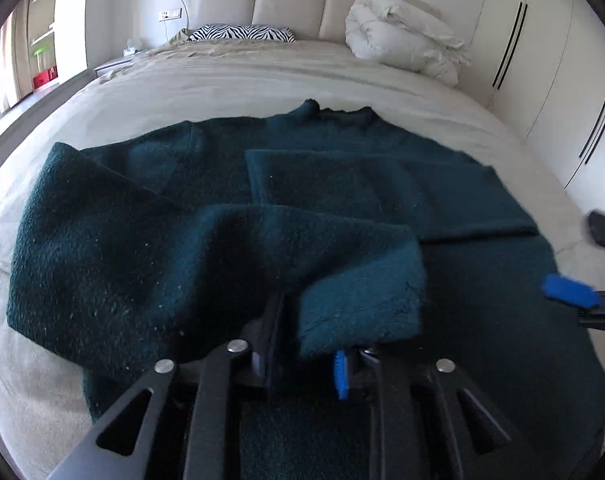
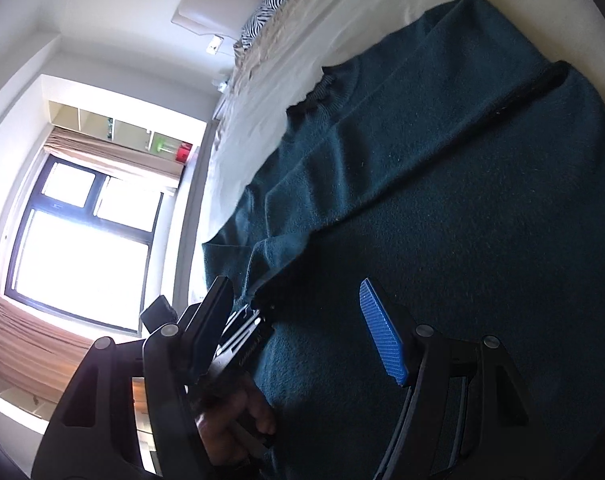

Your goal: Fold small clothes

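A dark teal sweater lies spread on the bed, collar toward the headboard. Its right sleeve is folded flat across the body. My left gripper is shut on the cuff of the left sleeve and holds it lifted over the sweater's body. My right gripper is open and empty, low over the sweater near its right edge. Its blue pad shows at the right edge of the left wrist view.
The bed has a beige sheet. A zebra pillow and a rolled white duvet lie by the headboard. Wardrobe doors stand to the right. A window is beyond the bed's left side.
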Action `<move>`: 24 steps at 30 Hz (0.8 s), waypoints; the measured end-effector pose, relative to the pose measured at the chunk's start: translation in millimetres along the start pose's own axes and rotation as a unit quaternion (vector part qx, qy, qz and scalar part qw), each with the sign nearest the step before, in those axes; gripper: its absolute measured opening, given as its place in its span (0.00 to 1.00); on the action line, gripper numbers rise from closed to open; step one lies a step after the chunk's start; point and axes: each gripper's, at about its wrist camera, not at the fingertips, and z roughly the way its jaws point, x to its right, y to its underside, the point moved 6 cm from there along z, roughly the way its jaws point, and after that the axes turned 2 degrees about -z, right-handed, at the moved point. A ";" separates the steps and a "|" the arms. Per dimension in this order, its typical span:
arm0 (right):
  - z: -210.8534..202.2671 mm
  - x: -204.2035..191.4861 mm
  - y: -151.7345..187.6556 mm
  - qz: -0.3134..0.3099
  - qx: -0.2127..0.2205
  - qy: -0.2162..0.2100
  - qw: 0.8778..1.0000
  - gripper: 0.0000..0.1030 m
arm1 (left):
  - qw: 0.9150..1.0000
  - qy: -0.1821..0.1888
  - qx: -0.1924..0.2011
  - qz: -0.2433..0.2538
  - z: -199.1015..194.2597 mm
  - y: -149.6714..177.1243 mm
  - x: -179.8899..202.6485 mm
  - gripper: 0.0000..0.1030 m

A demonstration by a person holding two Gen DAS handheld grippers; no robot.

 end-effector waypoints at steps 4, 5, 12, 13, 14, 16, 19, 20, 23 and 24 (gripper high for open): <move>41.1 7.3 -3.1 0.002 -0.038 0.021 0.999 0.64 | 0.999 0.018 0.016 -0.023 -16.8 4.3 -7.8 0.72; 52.9 9.8 -2.2 0.005 -0.049 0.031 0.998 0.64 | 0.999 0.025 0.019 -0.032 -20.2 6.7 -12.5 0.72; 120.2 -6.1 9.9 0.018 -0.109 0.027 0.993 0.64 | 0.995 0.052 0.015 -0.084 -35.9 13.5 -36.0 0.72; 125.9 -10.1 10.8 0.023 -0.115 0.019 0.993 0.64 | 0.995 0.053 0.013 -0.087 -35.9 13.9 -36.2 0.72; 129.7 -12.0 11.2 0.029 -0.118 0.014 0.993 0.64 | 0.994 0.058 0.014 -0.091 -38.4 15.4 -36.8 0.72; 137.5 -14.7 12.2 0.034 -0.124 0.015 0.992 0.64 | 0.994 0.061 0.015 -0.092 -43.7 20.4 -37.7 0.72; 136.6 -14.8 12.6 0.066 -0.123 -0.009 0.990 0.64 | 0.994 0.061 0.004 -0.094 -39.2 28.8 -40.8 0.72; 132.1 -12.0 12.2 0.083 -0.116 -0.022 0.990 0.64 | 0.993 0.063 0.005 -0.101 -40.3 31.5 -43.4 0.72; 114.5 0.6 11.6 0.111 -0.088 -0.037 0.989 0.64 | 0.990 0.072 0.010 -0.117 -43.5 33.0 -48.3 0.72; 108.1 7.2 13.6 0.120 -0.080 -0.035 0.989 0.64 | 0.990 0.071 0.011 -0.120 -43.0 32.8 -48.5 0.72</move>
